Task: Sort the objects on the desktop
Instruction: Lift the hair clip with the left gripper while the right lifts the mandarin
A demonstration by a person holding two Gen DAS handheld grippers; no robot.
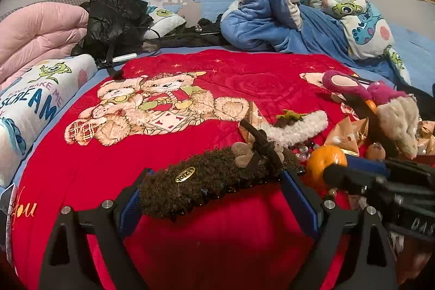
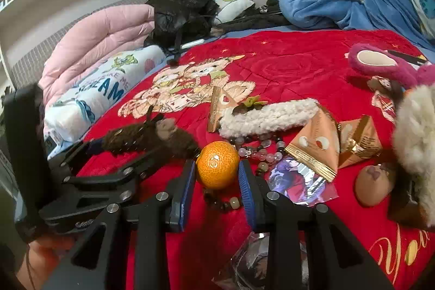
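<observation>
Brown fuzz fills the left wrist view: a long furry clip [image 1: 217,182] lies crosswise between the blue pads of the left gripper [image 1: 217,197], one end against each pad, so the wide jaws are clamped on it end to end. It looks lifted clear of the red blanket [image 1: 190,243]. Off to the right sits the orange [image 1: 327,163], with the other gripper reaching in beside it, and behind that a white fluffy clip [image 1: 297,127] and gold wrappers.

From the right wrist, the right gripper [image 2: 217,181] has its narrow jaws around that orange [image 2: 217,164], both pads up against its sides; I take it as gripped, sitting low over a bead bracelet [image 2: 255,151] on the blanket. The white clip [image 2: 267,117] lies just behind, the gold packets [image 2: 315,146] to the right, a shiny card [image 2: 301,181] beside the right pad. The left gripper [image 2: 146,147] shows at the left, carrying the brown clip [image 2: 152,137].

Both hands seem to be at the pick-up step, each with one item. Next each load wants carrying to its own group, fruit apart from hair things, with the orange lifted straight so the beads don't snag.
</observation>
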